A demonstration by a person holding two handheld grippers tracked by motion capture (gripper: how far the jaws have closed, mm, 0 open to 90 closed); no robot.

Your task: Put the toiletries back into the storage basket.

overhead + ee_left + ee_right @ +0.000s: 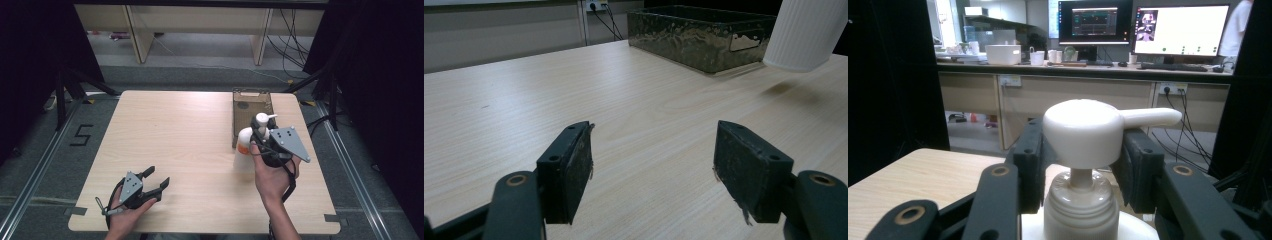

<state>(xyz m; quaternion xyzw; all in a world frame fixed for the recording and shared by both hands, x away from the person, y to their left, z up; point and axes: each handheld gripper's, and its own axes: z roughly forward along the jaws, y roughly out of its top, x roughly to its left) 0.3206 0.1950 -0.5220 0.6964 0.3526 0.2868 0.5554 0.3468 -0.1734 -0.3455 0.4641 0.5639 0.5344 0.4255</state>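
Two grippers are in our hands above the pale wooden desk [200, 150]. Our right gripper [260, 137] clamps its jaws on the white plastic pump-dispenser bottle [246, 140], the black pads pressing on both sides of the round pump head [1083, 131]. We hold the bottle lifted off the desk, just beside the dark rectangular metal tray [251, 112] at the far right. Our left gripper [156, 179] rests low at the near left edge, well apart, its jaws spread wide with nothing between them.
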